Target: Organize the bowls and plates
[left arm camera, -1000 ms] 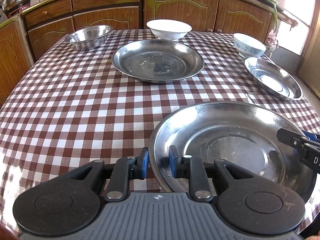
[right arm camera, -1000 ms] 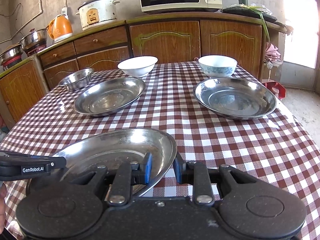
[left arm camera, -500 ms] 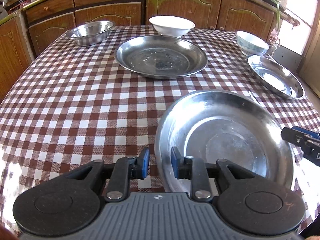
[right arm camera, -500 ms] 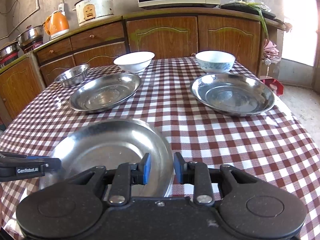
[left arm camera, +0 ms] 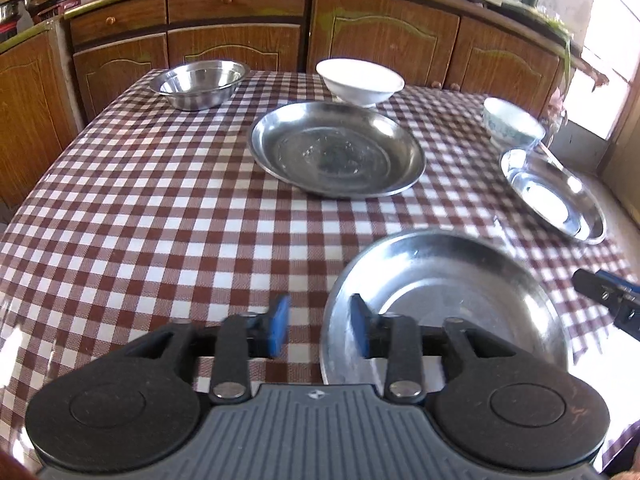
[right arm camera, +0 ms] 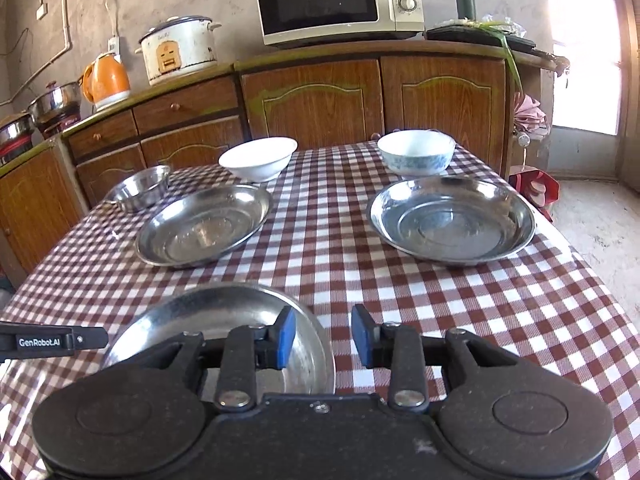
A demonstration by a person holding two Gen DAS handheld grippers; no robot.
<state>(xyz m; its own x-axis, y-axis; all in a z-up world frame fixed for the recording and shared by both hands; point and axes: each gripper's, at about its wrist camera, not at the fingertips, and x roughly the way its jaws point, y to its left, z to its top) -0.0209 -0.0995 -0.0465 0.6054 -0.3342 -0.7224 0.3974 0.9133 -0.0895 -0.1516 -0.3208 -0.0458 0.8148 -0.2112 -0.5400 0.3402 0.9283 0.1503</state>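
A steel plate (left arm camera: 448,292) (right arm camera: 216,316) lies on the checked tablecloth near the front edge. My left gripper (left arm camera: 319,326) straddles its left rim; its jaws are opening and the blue pads stand clear of the metal. My right gripper (right arm camera: 324,336) straddles the right rim in the same way, jaws opening, pads off the plate. Further back lie a second steel plate (left arm camera: 336,152) (right arm camera: 204,228) in the middle and a third (left arm camera: 552,196) (right arm camera: 452,220) at the right. Behind them stand a white bowl (left arm camera: 360,80), a blue-patterned bowl (left arm camera: 510,124) and a steel bowl (left arm camera: 198,82).
The table (right arm camera: 480,304) is covered in a brown and white checked cloth. Wooden cabinets (right arm camera: 312,100) run along the far side, with a microwave (right arm camera: 336,0), a rice cooker (right arm camera: 178,50) and an orange kettle (right arm camera: 106,80) on top. A bright doorway is at the right.
Both pairs of jaws have widened and let go of the near plate's rims. The plate has come down flat onto the cloth.
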